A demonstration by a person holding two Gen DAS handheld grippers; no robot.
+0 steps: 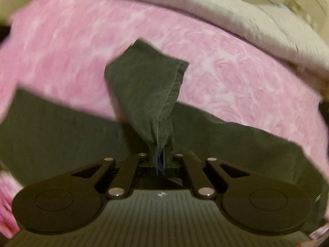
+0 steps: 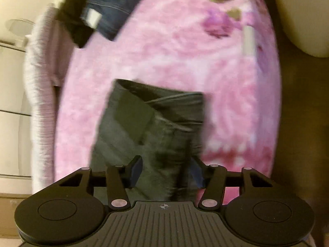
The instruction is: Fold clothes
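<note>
A dark grey garment point(image 1: 61, 127) lies on a pink fluffy blanket point(image 1: 226, 72). My left gripper point(image 1: 161, 156) is shut on a hemmed corner of it point(image 1: 144, 82), and that corner stands up in a lifted flap ahead of the jaws. In the right wrist view the same kind of dark grey cloth point(image 2: 164, 123), bunched with seams showing, lies on the pink blanket point(image 2: 174, 51). My right gripper point(image 2: 165, 170) hangs over its near end with the jaws apart. The cloth lies between and under the blue-padded fingers point(image 2: 136, 169), and the blurred picture shows no pad pressing on it.
Folded blue jeans point(image 2: 111, 6) and a black garment point(image 2: 76, 10) lie at the blanket's far end. A pale ribbed cover point(image 1: 226, 10) runs along the bed's edge point(image 2: 41, 82). A cream rounded cushion point(image 2: 304, 20) is at the right, and pale drawers point(image 2: 10, 103) at the left.
</note>
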